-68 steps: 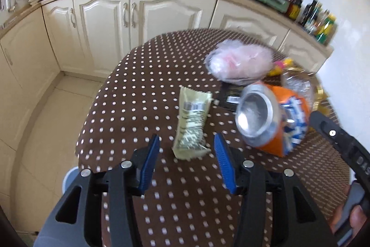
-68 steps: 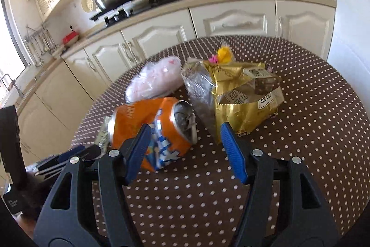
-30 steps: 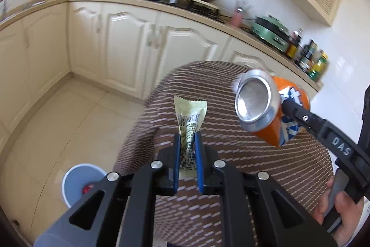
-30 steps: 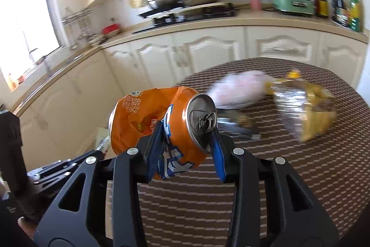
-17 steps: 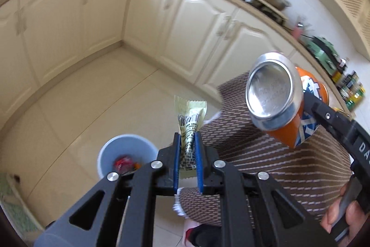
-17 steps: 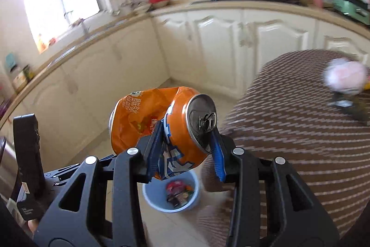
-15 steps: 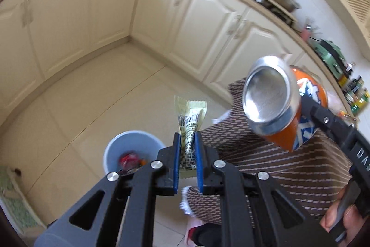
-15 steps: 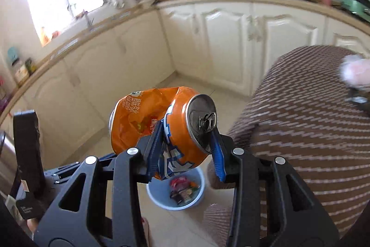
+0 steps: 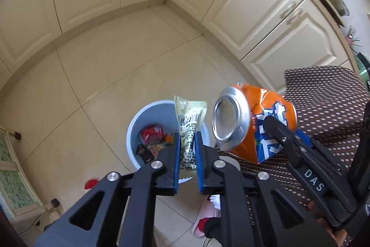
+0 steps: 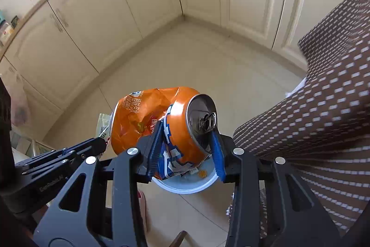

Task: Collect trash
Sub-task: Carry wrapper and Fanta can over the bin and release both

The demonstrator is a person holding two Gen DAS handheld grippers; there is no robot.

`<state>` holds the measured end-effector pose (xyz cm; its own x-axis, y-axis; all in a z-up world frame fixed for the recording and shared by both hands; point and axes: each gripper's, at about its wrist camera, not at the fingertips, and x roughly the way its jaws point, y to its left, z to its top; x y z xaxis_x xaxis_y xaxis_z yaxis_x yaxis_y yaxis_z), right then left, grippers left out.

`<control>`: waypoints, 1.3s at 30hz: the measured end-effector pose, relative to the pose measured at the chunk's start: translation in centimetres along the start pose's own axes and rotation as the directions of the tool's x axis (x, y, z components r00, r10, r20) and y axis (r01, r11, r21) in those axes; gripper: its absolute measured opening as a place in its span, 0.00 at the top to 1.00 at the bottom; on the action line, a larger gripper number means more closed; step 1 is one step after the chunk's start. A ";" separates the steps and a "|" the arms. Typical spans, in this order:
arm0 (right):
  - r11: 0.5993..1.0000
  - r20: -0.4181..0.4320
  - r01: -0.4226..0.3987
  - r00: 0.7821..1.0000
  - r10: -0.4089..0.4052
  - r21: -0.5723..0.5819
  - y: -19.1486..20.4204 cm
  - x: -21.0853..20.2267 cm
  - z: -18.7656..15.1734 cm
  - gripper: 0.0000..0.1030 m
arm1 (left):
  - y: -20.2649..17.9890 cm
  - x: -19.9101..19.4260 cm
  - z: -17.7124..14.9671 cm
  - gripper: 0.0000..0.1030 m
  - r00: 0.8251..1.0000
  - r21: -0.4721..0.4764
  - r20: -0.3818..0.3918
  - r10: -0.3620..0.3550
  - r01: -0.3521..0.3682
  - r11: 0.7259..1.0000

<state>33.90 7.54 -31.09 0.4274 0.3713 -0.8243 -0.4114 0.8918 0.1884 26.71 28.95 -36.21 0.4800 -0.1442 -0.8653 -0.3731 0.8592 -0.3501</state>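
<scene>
One blue bin (image 9: 136,122) stands on the tiled floor (image 9: 115,57), with several wrappers inside, one of them red (image 9: 151,132). Above its rim, the left gripper (image 9: 187,152) is clenched on one pale snack wrapper (image 9: 188,117), which stands upright between the two blue pads. To the right, one crushed orange can (image 9: 252,122) hangs above the floor, pinched across its dented middle by the right gripper (image 10: 185,152), its pull-tab end facing the right wrist camera. In that view the bin's rim (image 10: 185,188) shows just under the can. Farthest right, one brown dotted tablecloth (image 9: 328,96) drapes the table's edge. Cream cabinets (image 9: 254,8) line the walls behind.
</scene>
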 end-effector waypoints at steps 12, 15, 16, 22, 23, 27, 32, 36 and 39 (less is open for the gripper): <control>0.998 -0.089 -0.022 0.996 0.027 0.059 -0.9 6.6 0.1 0.52 | 1.6 4.4 -0.2 0.89 0.997 -0.028 -0.078 0.015 -0.017 0.999; 0.998 -0.097 -0.022 0.995 0.028 0.062 -1.1 7.0 0.0 0.52 | 1.5 4.8 -0.2 0.89 0.996 -0.024 -0.085 0.017 -0.019 1.000; 0.998 -0.098 -0.022 0.995 0.028 0.062 -1.1 6.9 -0.1 0.52 | 1.4 5.0 -0.2 0.89 0.996 -0.022 -0.088 0.017 -0.019 1.000; 0.998 -0.084 -0.007 0.996 0.013 0.069 -1.5 6.2 -0.2 0.50 | 0.8 5.4 -0.1 0.89 0.995 -0.005 -0.098 0.020 -0.021 1.000; 0.997 -0.083 -0.006 0.997 0.012 0.071 -1.5 6.0 -0.4 0.50 | 0.8 5.5 -0.1 0.89 0.995 -0.003 -0.099 0.020 -0.020 1.000; 0.997 -0.074 -0.004 0.997 0.010 0.080 -1.8 5.5 -0.5 0.50 | 0.0 5.7 0.1 0.89 0.995 0.012 -0.102 0.020 -0.019 1.000; 0.996 -0.065 -0.006 0.998 0.012 0.085 -2.3 5.2 -0.6 0.49 | -0.8 5.7 0.5 0.88 0.995 0.032 -0.099 0.015 -0.012 0.999; 0.996 -0.053 -0.008 0.999 0.012 0.090 -2.6 4.6 -0.7 0.49 | -1.2 5.5 0.7 0.88 0.996 0.042 -0.093 0.016 -0.012 0.999; 0.996 -0.045 -0.009 0.999 0.013 0.092 -2.7 4.1 -0.7 0.49 | -1.3 5.4 0.7 0.88 0.995 0.045 -0.094 0.014 -0.010 0.999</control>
<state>36.19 6.46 -35.42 0.3858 0.3707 -0.8448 -0.3388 0.9087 0.2440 30.31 27.43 -40.17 0.3978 -0.1778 -0.9001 -0.3416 0.8818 -0.3252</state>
